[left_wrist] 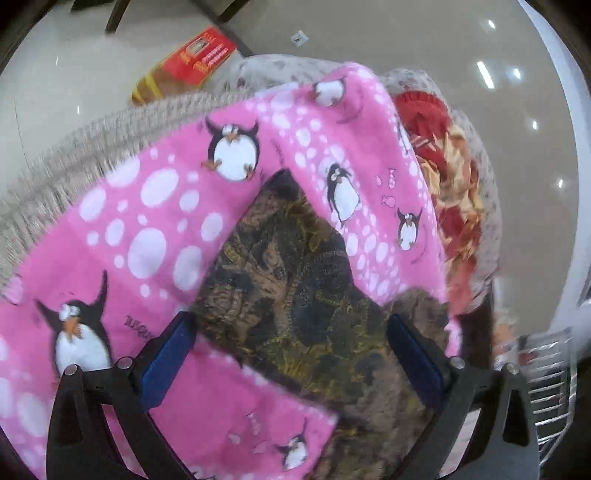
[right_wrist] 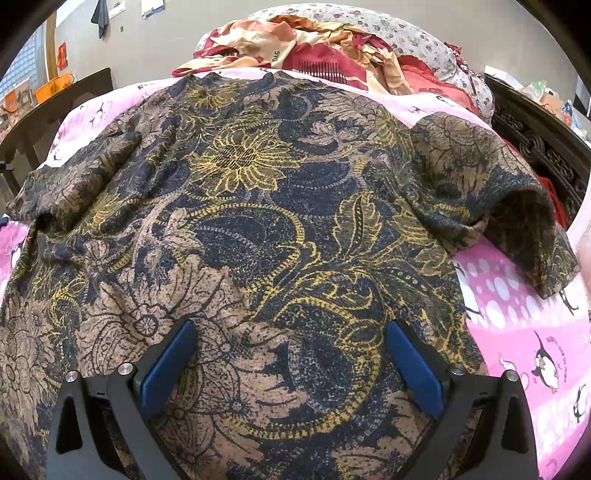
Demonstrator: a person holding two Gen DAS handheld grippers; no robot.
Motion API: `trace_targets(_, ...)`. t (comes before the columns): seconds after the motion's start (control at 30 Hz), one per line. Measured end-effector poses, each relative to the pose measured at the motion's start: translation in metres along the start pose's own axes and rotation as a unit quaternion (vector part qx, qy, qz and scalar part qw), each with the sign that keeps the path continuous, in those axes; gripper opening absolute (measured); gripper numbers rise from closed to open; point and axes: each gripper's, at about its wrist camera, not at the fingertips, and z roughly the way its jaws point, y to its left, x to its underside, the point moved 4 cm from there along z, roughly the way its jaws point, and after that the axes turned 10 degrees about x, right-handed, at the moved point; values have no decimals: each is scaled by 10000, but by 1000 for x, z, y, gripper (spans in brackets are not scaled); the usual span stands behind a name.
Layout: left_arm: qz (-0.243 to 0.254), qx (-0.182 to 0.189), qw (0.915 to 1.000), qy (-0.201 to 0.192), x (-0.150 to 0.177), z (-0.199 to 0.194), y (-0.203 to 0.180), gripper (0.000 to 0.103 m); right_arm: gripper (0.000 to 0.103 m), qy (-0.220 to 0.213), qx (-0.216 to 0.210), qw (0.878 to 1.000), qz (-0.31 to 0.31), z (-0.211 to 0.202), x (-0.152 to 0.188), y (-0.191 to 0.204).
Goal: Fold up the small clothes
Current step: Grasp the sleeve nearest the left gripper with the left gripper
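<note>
A short-sleeved shirt with a navy, tan and yellow floral print lies spread flat on a pink penguin blanket, sleeves out to both sides. My right gripper is open just above the shirt's lower part, its blue pads wide apart. In the left wrist view a corner of the same shirt lies on the pink blanket. My left gripper is open over that corner, holding nothing.
A red and cream bundle of cloth and a grey flowered pillow lie at the far end of the bed. Dark carved wood stands at the right. A red packet lies on the glossy floor beside the bed.
</note>
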Motion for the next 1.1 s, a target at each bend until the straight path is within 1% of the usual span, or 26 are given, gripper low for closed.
trace_targets(0.07, -166, 175, 9997, -108, -2, 4, 4, 102, 103, -1, 2, 10000, -1, 0, 0, 0)
trace_targets(0.1, -154, 175, 9997, -98, -5, 8, 2, 102, 103, 0, 0, 10000, 1, 0, 0, 0)
trace_targets(0.17, 4, 62, 10000, -61, -8, 15, -5, 102, 103, 0, 2, 10000, 0, 0, 0, 0)
trace_targets(0.2, 122, -79, 9999, -58, -10, 17, -9, 102, 103, -3, 3, 10000, 0, 0, 0, 0)
trace_targets(0.23, 213, -202, 9995, -109, -13, 16, -12, 99, 103, -3, 2, 10000, 2, 0, 0, 0)
trace_targets(0.27, 361, -456, 9979, -274, -13, 14, -14, 78, 103, -3, 1, 10000, 2, 0, 0, 0)
trace_targets(0.3, 472, -768, 9952, -392, -12, 7, -11, 63, 103, -3, 2, 10000, 1, 0, 0, 0)
trace_targets(0.33, 552, -1194, 9904, -426, -10, 6, -8, 32, 103, -2, 4, 10000, -1, 0, 0, 0)
trace_targets(0.37, 663, -1600, 9839, -443, -6, 3, -7, 9, 103, -1, 5, 10000, -2, 0, 0, 0)
trace_targets(0.4, 792, -1658, 9821, -412, -4, -1, -10, 9, 103, -2, 3, 10000, -1, 0, 0, 0)
trace_targets(0.43, 933, -1721, 9795, -479, -3, -8, -15, 9, 103, -5, 1, 10000, 1, 1, 0, 0)
trace_targets(0.47, 1100, -1872, 9741, -627, -4, -19, -23, 8, 103, -3, -5, 10000, 5, 1, 0, 0)
trace_targets(0.5, 1337, -1947, 9679, -858, -7, -37, -37, 8, 103, -5, -2, 10000, 4, 0, 0, 0)
trace_targets(0.53, 1565, -1938, 9618, -1138, -12, -58, -53, 8, 103, -7, -3, 10000, 5, 1, 0, 0)
trace_targets(0.57, 1804, -2027, 9502, -1529, -21, -87, -72, 8, 103, -8, 0, 10000, 4, 0, 0, 0)
trace_targets(0.6, 1937, -2096, 9410, -1817, -26, -108, -83, 9, 103, -6, 6, 10000, 0, 0, 0, 0)
trace_targets(0.67, 2179, -2112, 9210, -2443, -40, -159, -112, 9, 103, -10, 23, 10000, -10, 0, 0, 0)
trace_targets(0.7, 2251, -2110, 9150, -2599, -44, -175, -122, 8, 103, -11, 36, 10000, -17, 0, 0, 0)
trace_targets(0.8, 2523, -1913, 9064, -2795, -44, -197, -156, 9, 103, -12, 57, 10000, -25, 1, 0, 1)
trace_targets(0.83, 2652, -1785, 9059, -2777, -39, -197, -168, 9, 103, -9, 53, 10000, -24, 1, 0, 1)
trace_targets(0.93, 3158, -1299, 9115, -2292, -6, -164, -201, 9, 103, 48, 80, 10000, -33, 0, 0, 2)
trace_targets(0.97, 3311, -1126, 9135, -2079, 8, -146, -210, 9, 103, 114, 101, 9999, -65, 0, -1, 2)
trace_targets(1.0, 3508, -928, 9150, -1761, 31, -118, -220, 9, 103, 213, 129, 9996, -111, -2, -3, 2)
trace_targets(1.03, 3640, -814, 9150, -1536, 48, -97, -226, 8, 103, 277, 124, 9995, -127, -5, -5, 1)
trace_targets(1.07, 3836, -640, 9132, -1221, 74, -64, -234, 8, 103, 282, 86, 9995, -101, -10, -7, -1)
trace_targets(1.1, 3976, -490, 9111, -974, 97, -39, -239, 9, 103, 202, 47, 9998, -46, -18, -11, -4)
